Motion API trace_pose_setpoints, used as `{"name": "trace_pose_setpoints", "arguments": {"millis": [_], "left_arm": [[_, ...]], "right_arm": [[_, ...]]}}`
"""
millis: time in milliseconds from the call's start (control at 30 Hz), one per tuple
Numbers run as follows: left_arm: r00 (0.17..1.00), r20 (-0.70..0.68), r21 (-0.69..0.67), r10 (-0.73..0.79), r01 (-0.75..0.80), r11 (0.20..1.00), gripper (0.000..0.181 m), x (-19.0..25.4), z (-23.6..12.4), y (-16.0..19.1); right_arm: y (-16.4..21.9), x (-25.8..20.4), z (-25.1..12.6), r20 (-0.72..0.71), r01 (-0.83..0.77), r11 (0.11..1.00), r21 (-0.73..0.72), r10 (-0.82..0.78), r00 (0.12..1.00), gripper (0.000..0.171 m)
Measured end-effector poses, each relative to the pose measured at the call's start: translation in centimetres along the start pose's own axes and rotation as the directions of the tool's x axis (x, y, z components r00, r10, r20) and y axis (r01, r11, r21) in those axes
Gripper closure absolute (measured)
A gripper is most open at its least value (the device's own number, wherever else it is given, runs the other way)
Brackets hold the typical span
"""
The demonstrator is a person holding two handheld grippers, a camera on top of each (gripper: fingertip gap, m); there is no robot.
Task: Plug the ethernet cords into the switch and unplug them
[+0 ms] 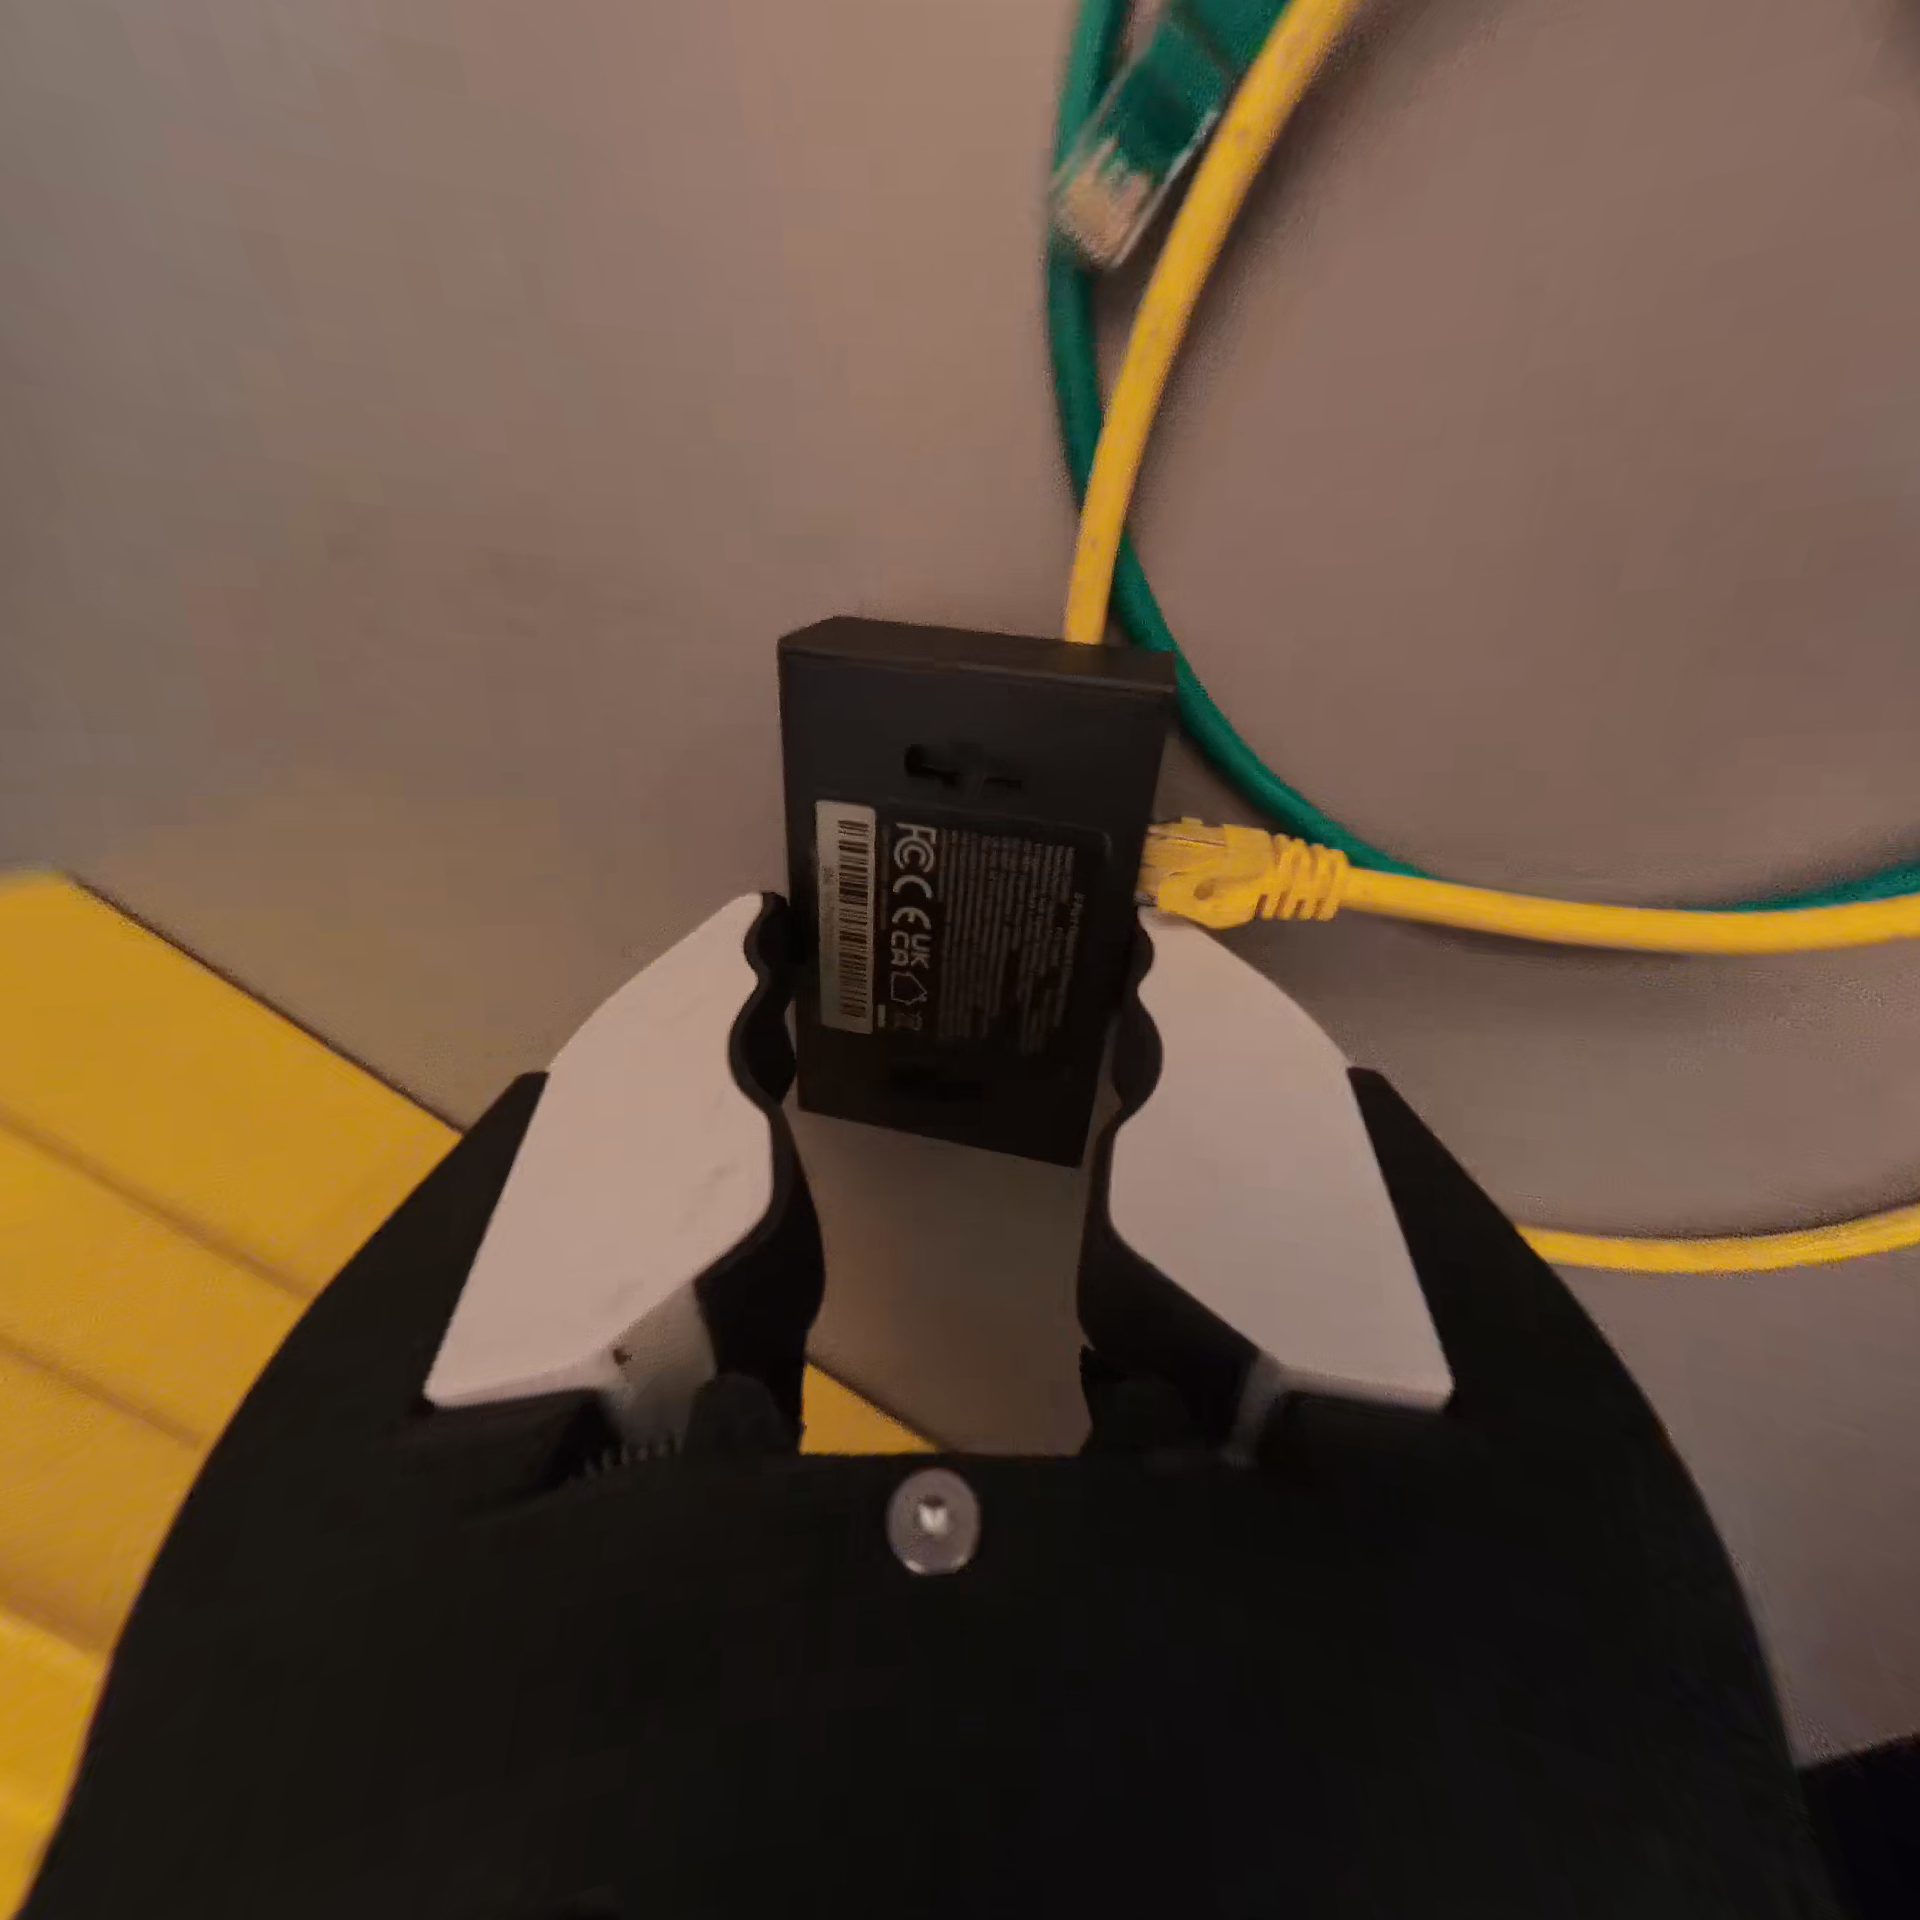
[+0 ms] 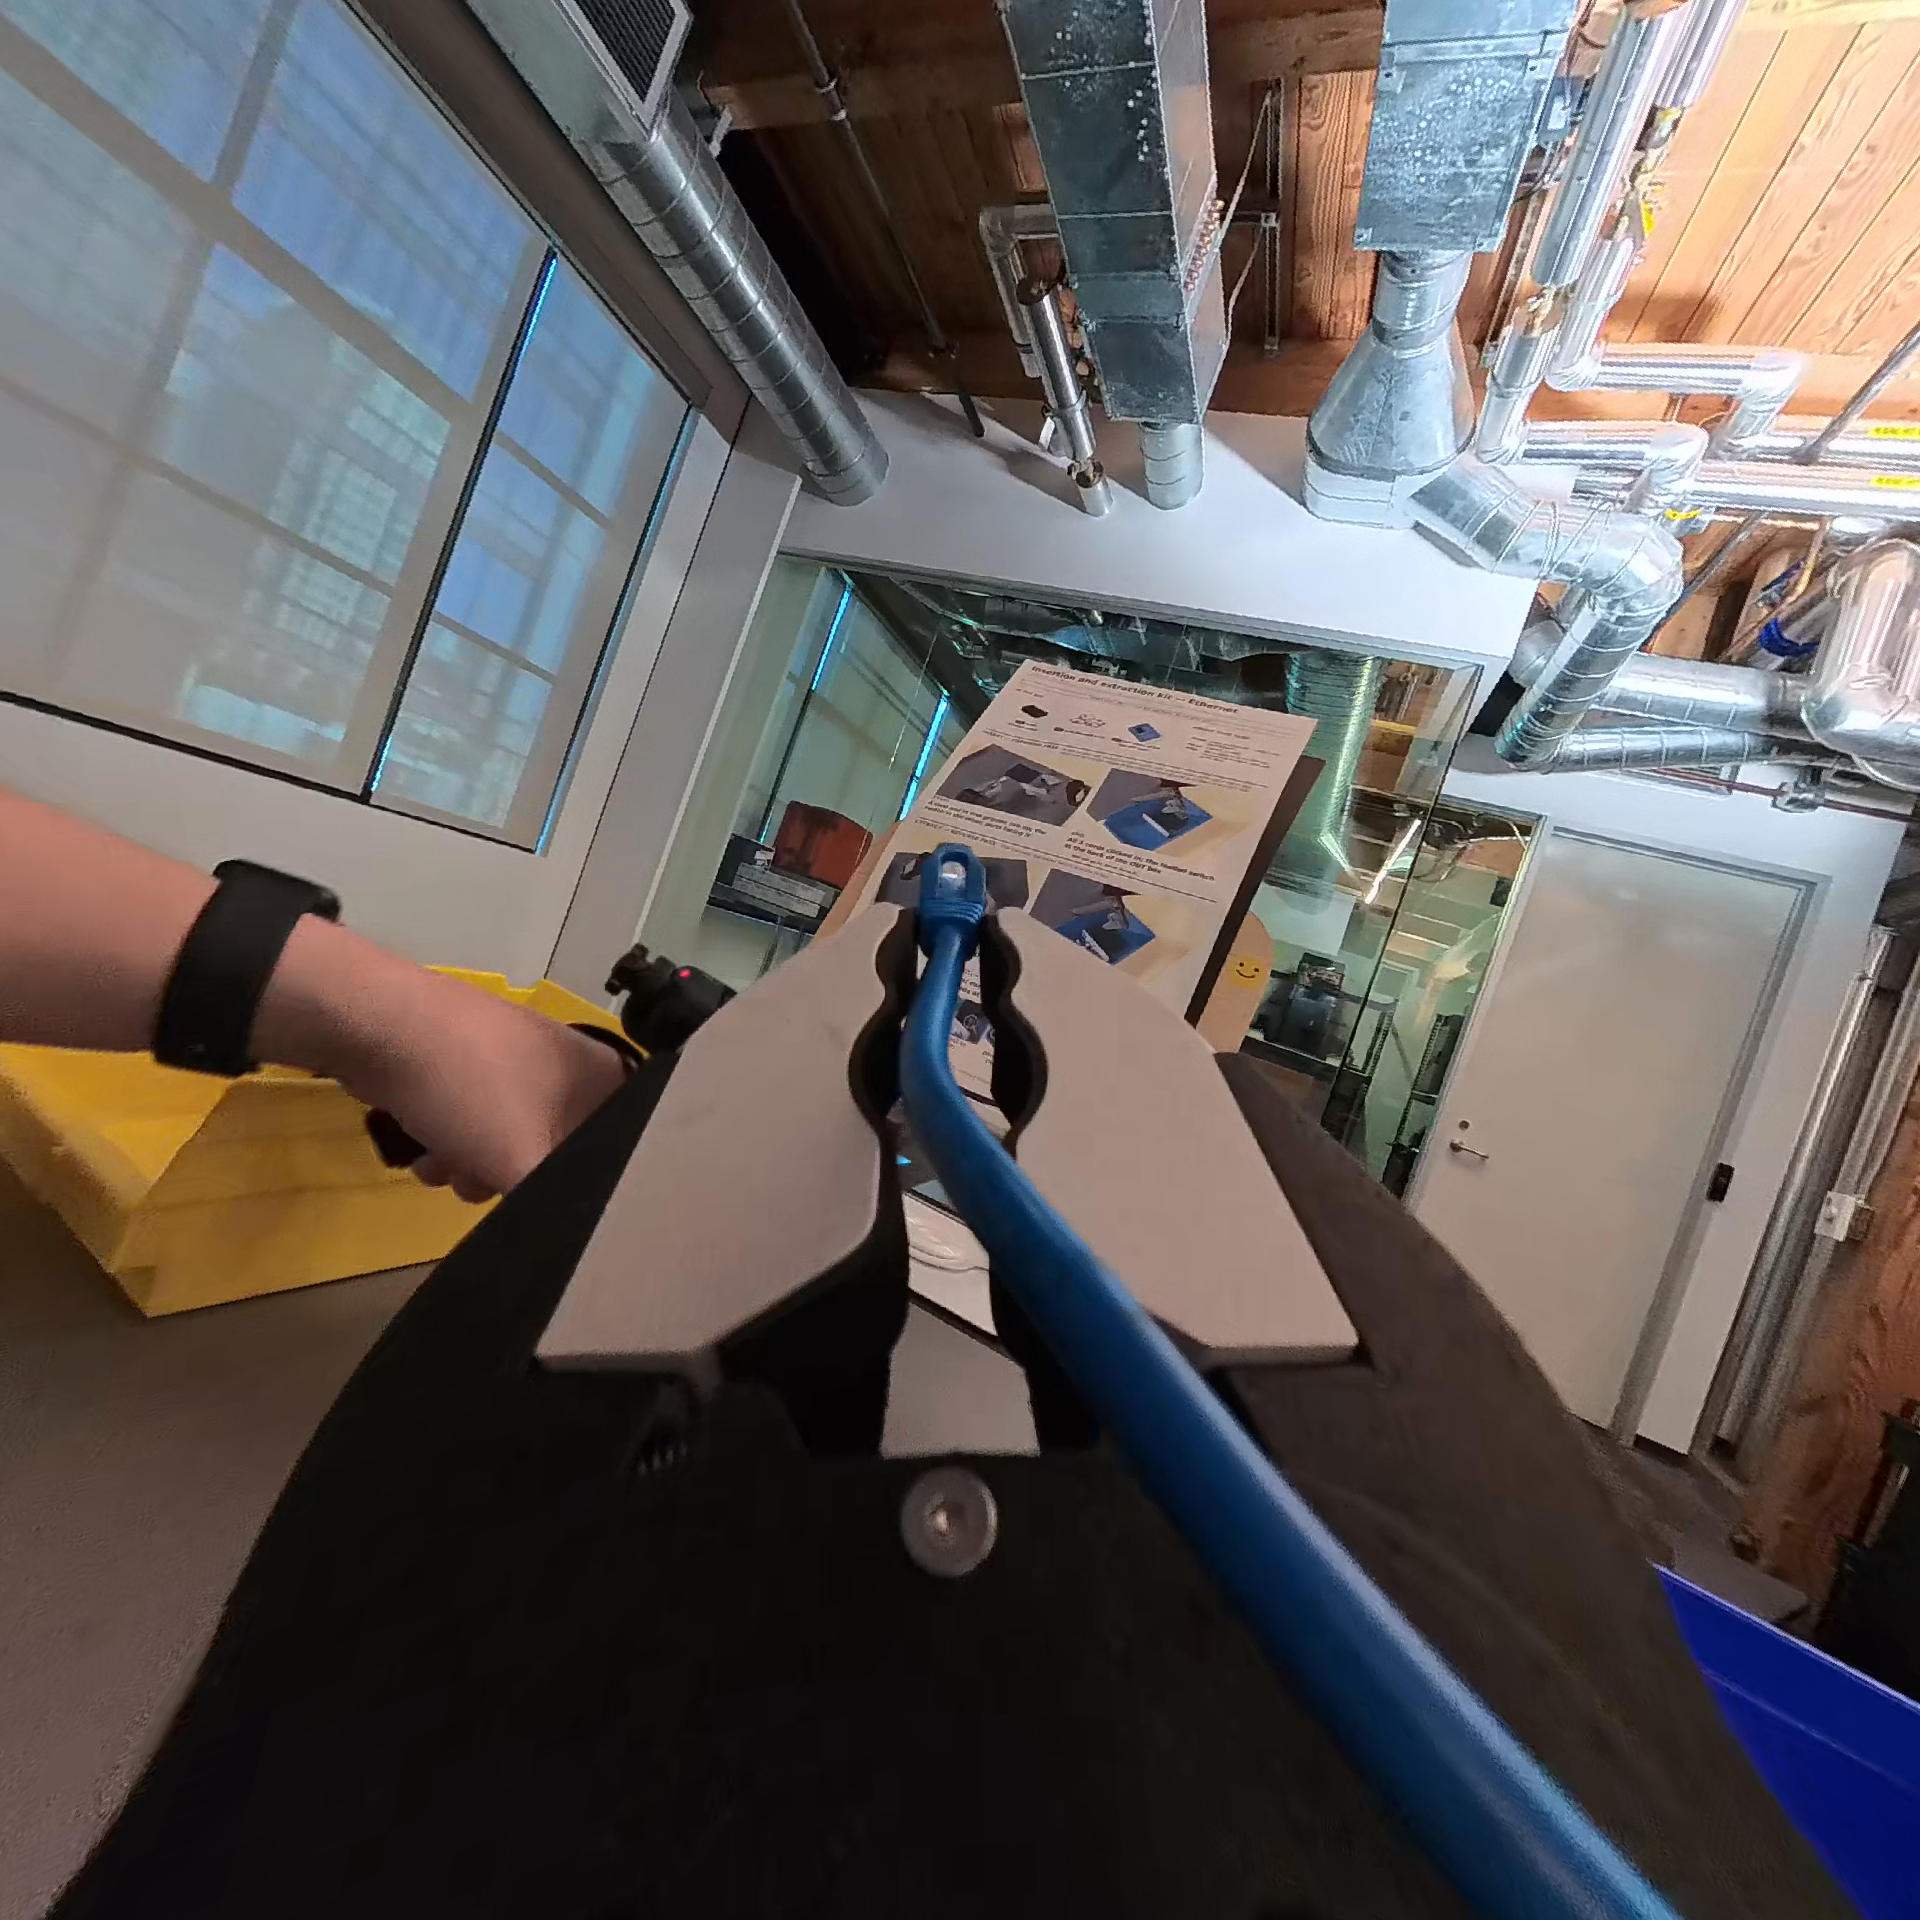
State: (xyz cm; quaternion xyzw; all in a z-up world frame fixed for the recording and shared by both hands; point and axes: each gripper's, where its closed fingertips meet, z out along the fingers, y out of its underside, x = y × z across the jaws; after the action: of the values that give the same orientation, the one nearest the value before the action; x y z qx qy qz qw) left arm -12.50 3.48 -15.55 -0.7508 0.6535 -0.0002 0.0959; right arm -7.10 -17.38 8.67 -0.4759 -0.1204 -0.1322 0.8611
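In the left wrist view my left gripper is shut on a small black switch, held label side up above the grey table. A yellow ethernet cord is plugged into the switch's right side and runs off to the right. A green cord lies loose beyond, its plug free at the top. In the right wrist view my right gripper is shut on a blue ethernet cord just behind its plug, which points up and away. The cord trails back over the gripper to the lower right.
A yellow bin stands on the grey table at the left and also shows in the left wrist view. A person's forearm with a black wristband reaches across there. An instruction sheet stands ahead. A blue bin edge shows at the lower right. Left tips to right tips: about 30 cm.
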Motion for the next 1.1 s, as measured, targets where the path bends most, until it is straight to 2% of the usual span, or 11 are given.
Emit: {"name": "trace_pose_setpoints", "arguments": {"millis": [100,233,267,500,667,833,967,1100], "left_arm": [[0.977,-0.109,0.014,-0.186,0.188,0.982,0.122,2.0,-0.5,0.4],[0.972,-0.173,0.078,-0.158,0.173,0.982,0.121,4.2,-1.5,1.2],[0.973,-0.172,0.114,-0.154,0.175,0.978,0.115,4.4,-1.9,1.5],[0.985,-0.029,0.397,-0.172,0.169,0.902,0.101,3.4,-3.4,3.1],[0.941,-0.166,0.492,-0.295,0.338,0.802,0.100,4.4,-2.9,2.2],[0.959,-0.031,0.551,-0.283,0.253,0.796,0.101,3.7,-1.8,2.8],[0.966,0.010,0.581,-0.258,0.204,0.788,0.100,3.6,-1.4,3.0],[0.971,-0.074,0.560,-0.229,0.230,0.795,0.112,4.2,-0.6,3.3]], "right_arm": [[-0.1,-0.1,0.0,0.002,0.008,1.000,-0.001,-0.008,1.000,0.159],[0.3,-0.6,0.2,0.020,0.030,0.999,-0.014,-0.030,0.999,0.159],[0.3,-0.7,0.2,0.024,0.030,0.999,-0.015,-0.030,0.999,0.159],[0.4,-0.5,0.2,0.022,0.000,1.000,-0.013,0.000,1.000,0.159],[0.5,-0.1,0.0,0.009,0.006,1.000,-0.012,-0.005,1.000,0.159],[0.6,-0.1,0.1,0.014,-0.015,1.000,-0.013,0.015,1.000,0.159],[0.8,-0.3,0.2,0.020,0.000,1.000,-0.028,0.001,1.000,0.159],[0.9,-0.6,0.3,0.028,0.005,0.999,-0.032,-0.004,1.000,0.158]]}}
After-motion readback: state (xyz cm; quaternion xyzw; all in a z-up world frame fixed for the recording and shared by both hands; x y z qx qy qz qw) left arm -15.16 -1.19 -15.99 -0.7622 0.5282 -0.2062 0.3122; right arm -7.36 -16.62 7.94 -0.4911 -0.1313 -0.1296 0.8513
